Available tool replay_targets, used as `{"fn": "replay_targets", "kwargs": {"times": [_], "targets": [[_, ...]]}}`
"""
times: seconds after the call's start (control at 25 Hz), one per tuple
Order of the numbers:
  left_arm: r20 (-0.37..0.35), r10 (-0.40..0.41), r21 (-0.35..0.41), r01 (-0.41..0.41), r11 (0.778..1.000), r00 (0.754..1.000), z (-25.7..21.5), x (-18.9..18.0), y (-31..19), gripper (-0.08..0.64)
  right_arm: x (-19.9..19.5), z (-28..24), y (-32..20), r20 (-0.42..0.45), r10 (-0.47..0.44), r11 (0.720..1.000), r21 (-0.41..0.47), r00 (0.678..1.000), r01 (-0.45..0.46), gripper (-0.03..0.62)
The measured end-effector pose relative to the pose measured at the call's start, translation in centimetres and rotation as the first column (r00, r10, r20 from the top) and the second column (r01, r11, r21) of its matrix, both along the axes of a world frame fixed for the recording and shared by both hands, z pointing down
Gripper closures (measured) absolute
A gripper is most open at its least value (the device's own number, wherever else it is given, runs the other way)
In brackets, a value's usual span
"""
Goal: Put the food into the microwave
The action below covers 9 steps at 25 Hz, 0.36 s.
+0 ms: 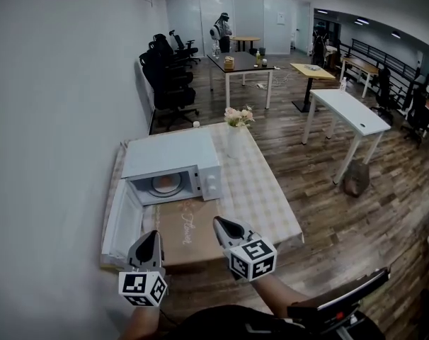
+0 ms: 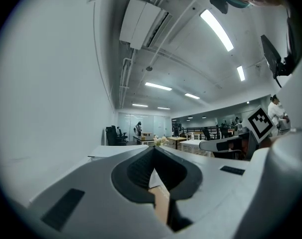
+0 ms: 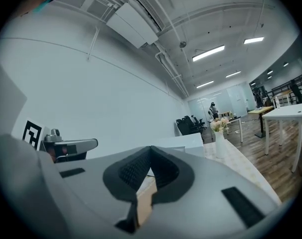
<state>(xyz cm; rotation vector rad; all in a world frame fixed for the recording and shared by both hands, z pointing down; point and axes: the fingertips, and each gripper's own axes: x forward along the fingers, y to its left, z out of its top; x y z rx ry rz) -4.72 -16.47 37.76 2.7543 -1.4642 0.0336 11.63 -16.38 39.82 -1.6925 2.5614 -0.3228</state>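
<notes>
Food [image 1: 165, 184] sits inside the open microwave [image 1: 173, 154] on the checked tabletop [image 1: 267, 197], beyond the left tool [image 1: 152, 234] and right tool [image 1: 220, 222]. Both tools are closed above a brown board [image 1: 190, 236]. The microwave's door [image 1: 122, 225] juts out beside the left tool, and flowers [image 1: 238, 117] stand behind.

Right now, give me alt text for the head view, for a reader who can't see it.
A white microwave oven stands door-open on a checked-cloth table, with a round orange item inside. Before it lies a flat brown cardboard box, with the left gripper and right gripper over its near end, both shut and empty.
</notes>
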Motion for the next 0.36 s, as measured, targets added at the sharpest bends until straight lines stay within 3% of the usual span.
{"fn": "replay_targets", "kwargs": {"times": [0.36], "targets": [[0.015, 0.003, -0.003, -0.003, 1.000, 1.000, -0.1, 1.1, 1.5, 0.552, 0.3, -0.1, 0.8, -0.010, -0.024, 1.000, -0.003, 1.000, 0.023, 0.586]]}}
